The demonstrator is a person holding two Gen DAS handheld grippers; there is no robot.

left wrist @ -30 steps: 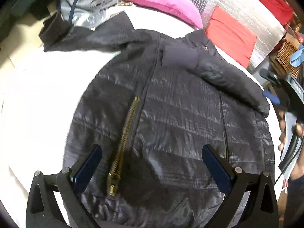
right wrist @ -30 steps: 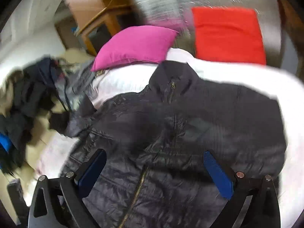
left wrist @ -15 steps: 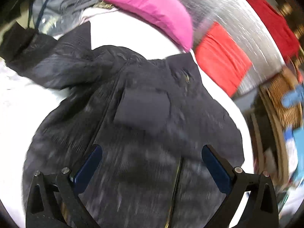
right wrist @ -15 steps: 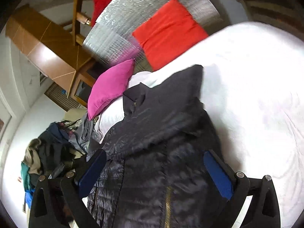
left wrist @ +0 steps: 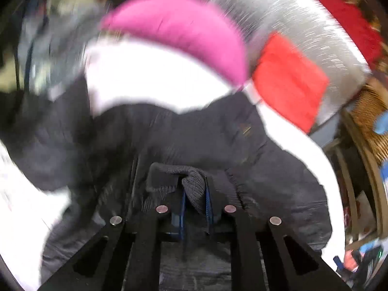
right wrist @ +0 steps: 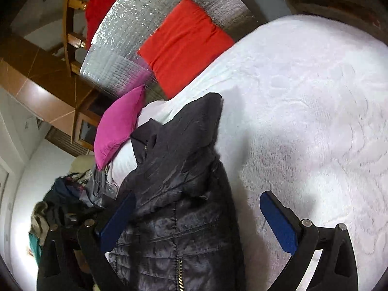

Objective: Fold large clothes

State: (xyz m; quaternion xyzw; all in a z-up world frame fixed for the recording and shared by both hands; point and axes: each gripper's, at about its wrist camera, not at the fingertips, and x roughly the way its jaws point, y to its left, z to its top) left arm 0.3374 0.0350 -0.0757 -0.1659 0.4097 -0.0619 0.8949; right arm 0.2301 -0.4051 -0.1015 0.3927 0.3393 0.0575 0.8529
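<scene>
A dark quilted jacket with a brass zip lies spread on the white bedspread. Its sleeve is folded across the chest and ends in a ribbed knit cuff. My left gripper is closing, and its blue pads pinch that cuff. In the right wrist view the jacket runs away from me, collar at the far end. My right gripper hovers open over the jacket's edge. One pad is over the fabric, the other over bare bedspread, with nothing held.
A pink pillow and a red cushion rest at the head of the bed against a silver foil panel. A heap of other clothes lies beyond the bed's left side. A wicker basket stands at the right.
My left gripper moved up the jacket toward the collar, and its jaws went from wide open to closed on the cuff. The right gripper rolled and shifted to the jacket's right side, staying open.
</scene>
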